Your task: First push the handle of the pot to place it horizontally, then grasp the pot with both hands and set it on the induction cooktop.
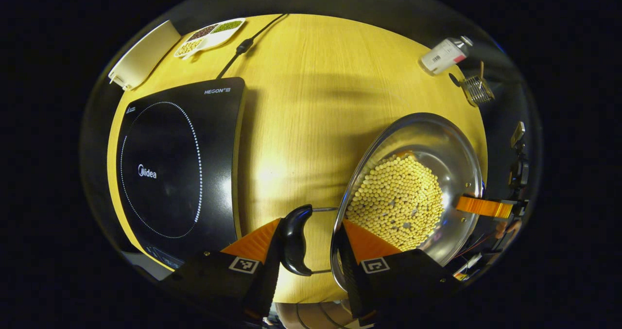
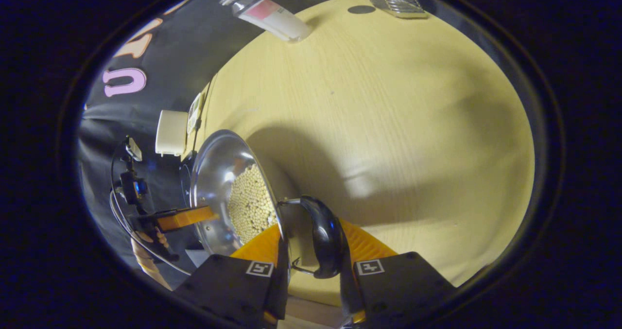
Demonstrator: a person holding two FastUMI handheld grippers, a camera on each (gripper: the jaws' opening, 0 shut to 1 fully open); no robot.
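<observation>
Left gripper (image 1: 311, 241) clamps pot (image 1: 437, 139) handle (image 1: 296, 239) | right gripper (image 2: 311, 251) grips far handle (image 2: 324, 236) | pot holds soybeans (image 1: 396, 202) | cooktop (image 1: 180, 168) left of left gripper, apart | sectioned dish (image 1: 210, 36) with beans beyond

Both the left gripper (image 1: 307, 236) and right gripper (image 2: 311, 251) seem closed, orange fingers (image 1: 255, 244) narrowly parted

Warm, fairly dim light falls from above, leaving a bright patch on the wooden table (image 1: 291, 173) and broad soft shadows across it. Glare glints off the steel pot (image 1: 437, 144) and the glossy induction cooktop (image 1: 175, 168). Both fisheye views bend strongly and darken toward the edges; focus stays reasonably sharp
</observation>
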